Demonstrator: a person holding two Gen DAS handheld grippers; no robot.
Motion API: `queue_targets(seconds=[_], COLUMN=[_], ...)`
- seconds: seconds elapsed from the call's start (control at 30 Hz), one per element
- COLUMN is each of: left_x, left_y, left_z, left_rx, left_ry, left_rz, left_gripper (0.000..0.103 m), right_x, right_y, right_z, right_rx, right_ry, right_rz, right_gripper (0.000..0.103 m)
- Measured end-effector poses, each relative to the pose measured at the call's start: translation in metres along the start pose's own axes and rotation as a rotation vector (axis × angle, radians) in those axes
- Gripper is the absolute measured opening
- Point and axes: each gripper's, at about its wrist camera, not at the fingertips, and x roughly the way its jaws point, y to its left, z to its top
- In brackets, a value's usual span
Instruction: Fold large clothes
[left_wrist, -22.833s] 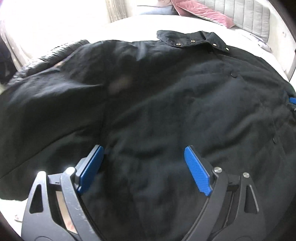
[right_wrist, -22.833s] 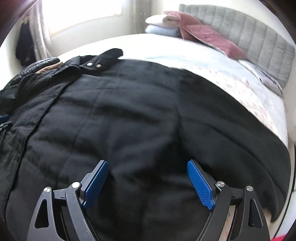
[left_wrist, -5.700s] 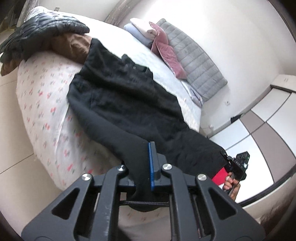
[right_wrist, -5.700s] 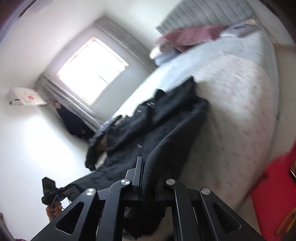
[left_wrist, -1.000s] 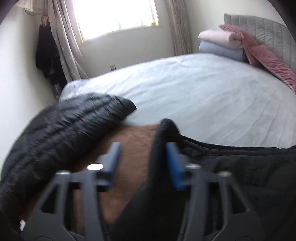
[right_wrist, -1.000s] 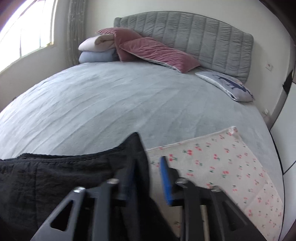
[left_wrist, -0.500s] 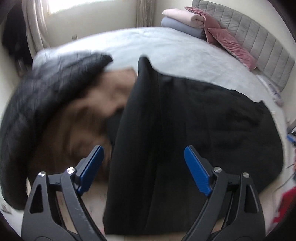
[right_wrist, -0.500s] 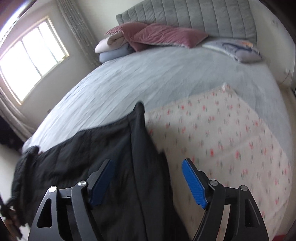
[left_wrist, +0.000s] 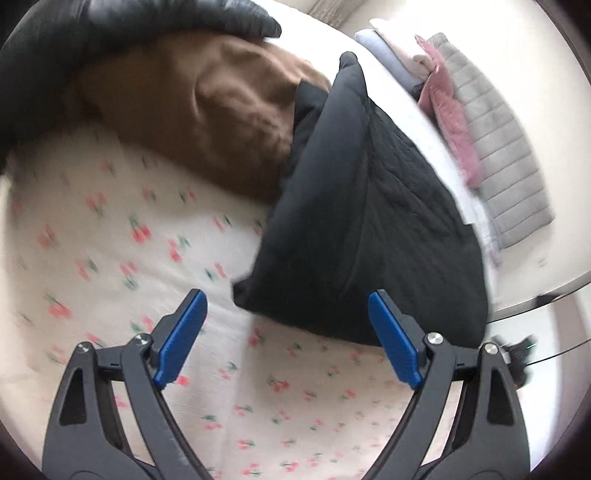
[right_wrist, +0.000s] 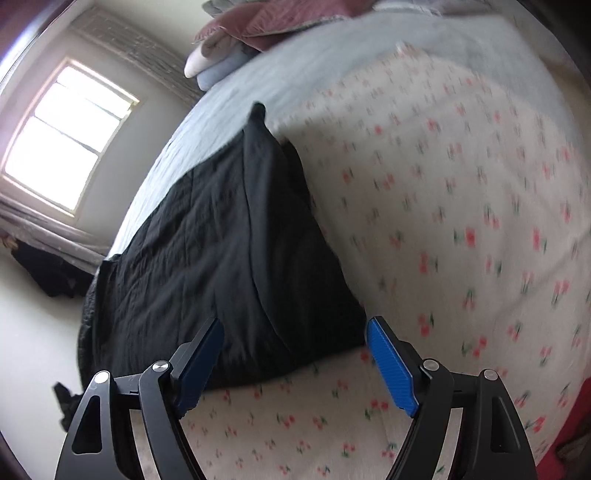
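1. Bedroom: a bed (left_wrist: 110, 236) under a cherry-print sheet (right_wrist: 461, 221), with a grey headboard (left_wrist: 509, 155), stacked pillows (right_wrist: 236, 40) and a window (right_wrist: 62, 136) behind.
2. The black coat (left_wrist: 369, 221) lies folded into a thick block on the sheet, its far corner standing up in a peak. It touches a brown garment (left_wrist: 229, 122) on one side; a black puffer jacket (left_wrist: 110, 29) lies beyond that.
3. Judged handling: padded, soft and bulky, moderately heavy; the layers may spring open or slide. Best taken at the near folded edge or corners, through all layers.
4. Left tongs (left_wrist: 288, 339): released, jaws spread wide, nothing between them, just short of the coat's near edge.
5. Right tongs (right_wrist: 295, 362): likewise released and empty, at the coat's near corner.
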Motion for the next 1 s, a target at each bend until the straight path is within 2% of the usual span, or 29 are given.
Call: queue_targets(seconds=[0.13,0.27,0.37,0.5,0.53,0.6,0.63,0.67,0.73,0.87,1.0], left_x=[0.023,0.034,0.044,0.054,0.056,0.054,0.051,0.045,0.028,-0.015,-0.054], left_y=[0.013,0.009,0.005,-0.002,-0.005,-0.01,-0.014,-0.024,-0.042,-0.08,-0.079], left_z=[-0.006,-0.005,-0.003,0.005,0.007,0.008,0.01,0.009,0.01,0.005,-0.022], left_rx=[-0.113,-0.141,-0.17,-0.177,-0.181,-0.186,-0.183,-0.171,-0.13,-0.042,-0.025], left_ry=[0.007,-0.083,-0.13,-0.183,-0.198,-0.224,-0.224,-0.225,-0.247,-0.28,-0.24], left_rz=[-0.146,-0.221,-0.238,-0.192,-0.183,-0.156,-0.133,-0.098,-0.053,-0.02,-0.041], left_gripper=[0.089,0.088,0.085,0.07,0.063,0.052,0.044,0.041,0.036,0.035,0.035], right_x=[0.011,0.03,0.042,0.053,0.055,0.053,0.052,0.05,0.032,-0.023,-0.073], right_y=[-0.015,-0.022,-0.021,-0.011,-0.009,-0.008,-0.006,-0.005,0.011,0.051,0.069], right_z=[-0.009,-0.007,0.0,0.013,0.015,0.02,0.023,0.024,0.026,0.022,-0.001], right_rx=[0.064,0.124,0.161,0.169,0.177,0.197,0.194,0.193,0.133,-0.008,-0.091], right_ry=[0.008,0.011,-0.035,-0.086,-0.097,-0.15,-0.154,-0.151,-0.162,-0.219,-0.224], right_rz=[0.078,0.161,0.225,0.197,0.194,0.172,0.173,0.171,0.152,0.125,0.101], right_gripper=[0.083,0.084,0.085,0.085,0.085,0.069,0.05,0.042,0.033,0.029,0.029])
